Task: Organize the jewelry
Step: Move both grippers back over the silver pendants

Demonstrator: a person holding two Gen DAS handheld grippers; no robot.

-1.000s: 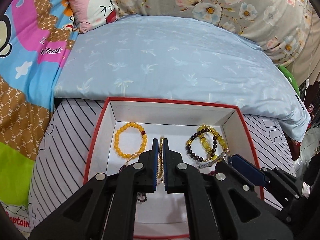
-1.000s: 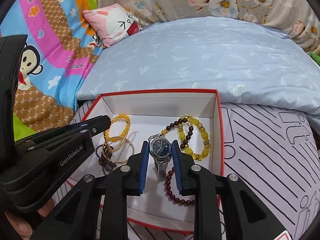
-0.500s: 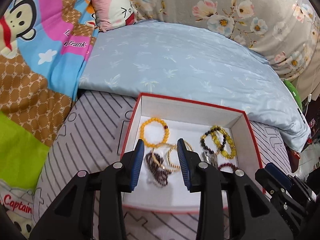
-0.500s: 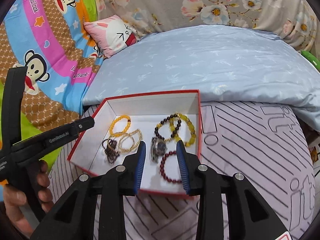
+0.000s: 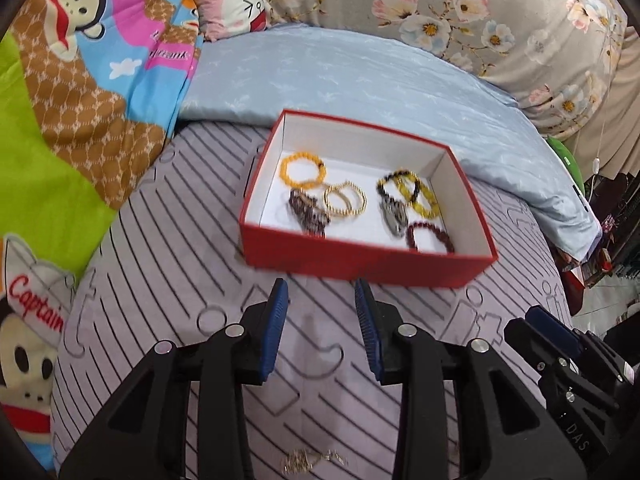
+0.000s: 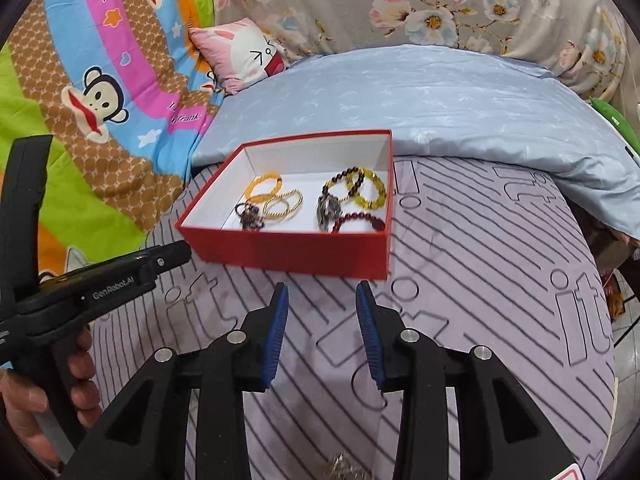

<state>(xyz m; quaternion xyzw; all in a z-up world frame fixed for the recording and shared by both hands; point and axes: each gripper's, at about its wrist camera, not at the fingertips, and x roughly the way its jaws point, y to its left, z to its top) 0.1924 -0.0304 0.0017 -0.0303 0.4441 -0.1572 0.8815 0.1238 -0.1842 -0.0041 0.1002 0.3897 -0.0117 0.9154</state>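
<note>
A red box (image 5: 360, 258) with a white inside sits on the striped mat. In it lie an orange bead bracelet (image 5: 303, 170), a gold bead bracelet (image 5: 345, 200), a dark purple bracelet (image 5: 308, 212), a watch (image 5: 394, 214), yellow and dark bead bracelets (image 5: 416, 194) and a dark red bracelet (image 5: 430, 236). My left gripper (image 5: 320, 292) hovers over the mat short of the box's near wall, open and holding nothing. My right gripper (image 6: 320, 296) stands open the same way before the box (image 6: 288, 252). A thin gold chain (image 5: 308, 462) lies on the mat under the left gripper.
The grey striped mat (image 5: 160, 280) spreads around the box. A light blue quilt (image 5: 360, 80) lies just behind it, with a cartoon monkey blanket (image 5: 80, 120) to the left. A hand (image 6: 24, 400) grips the left tool's handle at the left edge of the right wrist view.
Both grippers were down in the box, the left shut at the gold bracelet and the right around the watch. Both have opened and drawn back, so the box now lies ahead of them.
</note>
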